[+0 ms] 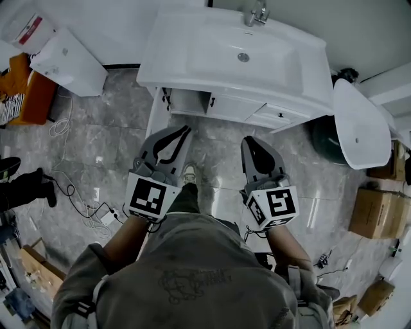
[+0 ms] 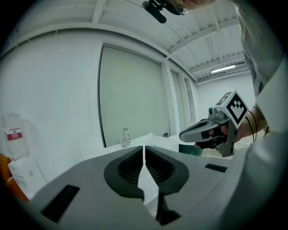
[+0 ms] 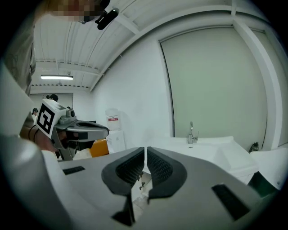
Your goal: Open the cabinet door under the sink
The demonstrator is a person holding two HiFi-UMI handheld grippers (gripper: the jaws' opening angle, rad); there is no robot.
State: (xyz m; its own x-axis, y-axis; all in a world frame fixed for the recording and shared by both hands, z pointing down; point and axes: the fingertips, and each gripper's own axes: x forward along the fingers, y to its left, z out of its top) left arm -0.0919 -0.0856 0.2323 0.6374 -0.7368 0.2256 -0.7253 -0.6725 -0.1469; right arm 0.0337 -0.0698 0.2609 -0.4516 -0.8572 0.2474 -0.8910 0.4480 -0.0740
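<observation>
Room: a bathroom-fittings bay with a grey marbled floor [image 1: 109, 148]; cartons and loose cables lie at the edges.

Sink [image 1: 160, 74]: a white basin on a vanity, straight ahead of the person, with a tap [image 1: 257, 13] at the back.

Cabinet [image 1: 234, 108]: white, directly under the sink. Only the top strip of its front shows.

Left gripper [image 1: 182, 135]: jaws closed together with nothing between them, held short of the cabinet.

Right gripper [image 1: 252, 146]: likewise closed and empty, apart from the cabinet front.

Door handles [image 1: 212, 101]: small dark pulls near the top of the front.

Handling note: probably best to spread one gripper's jaws, close them on a pull, and draw it along the door's arc rather than straight back.

Not determinable: the hinge side, and whether the white panel [image 1: 154, 115] at the cabinet's left is a door already ajar or a side wall. The basin overhang hides the lower doors.
</observation>
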